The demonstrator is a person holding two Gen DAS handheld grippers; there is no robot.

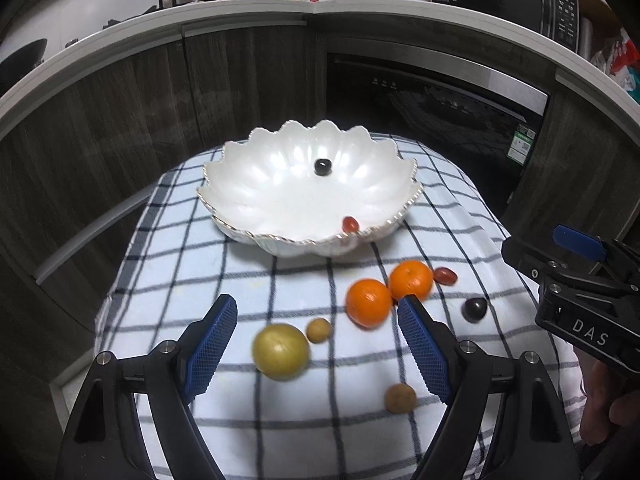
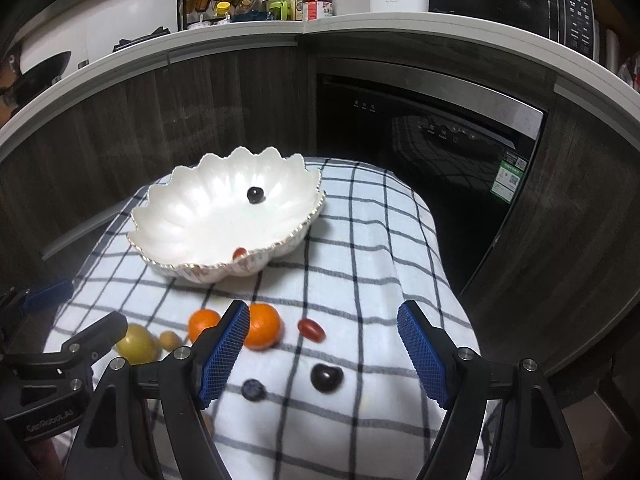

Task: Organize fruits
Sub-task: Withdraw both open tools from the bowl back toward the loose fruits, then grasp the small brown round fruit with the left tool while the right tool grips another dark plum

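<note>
A white scalloped bowl [image 1: 240, 232] [image 2: 160, 264] stands on a checked cloth and holds a dark grape [image 1: 322, 167] and a cherry tomato [image 1: 351, 224]. In front of it lie two oranges [image 1: 368, 303] [image 1: 411, 280], a yellow-green fruit [image 1: 281, 352], two small brown fruits [image 1: 319, 330] [image 1: 400, 398], a cherry tomato [image 2: 311, 329], a dark cherry [image 2: 327, 377] and a blueberry [image 2: 253, 390]. My left gripper [image 1: 316, 308] hovers open above the yellow-green fruit. Over the cherry and the loose tomato, my right gripper [image 2: 323, 312] is open too. Neither holds anything.
The checked cloth [image 1: 180, 280] drapes over a small raised surface and falls away at its sides. Behind it are dark wood cabinets [image 1: 120, 128], a black built-in appliance [image 2: 440, 160] and a white counter [image 1: 320, 10] with bottles and a microwave.
</note>
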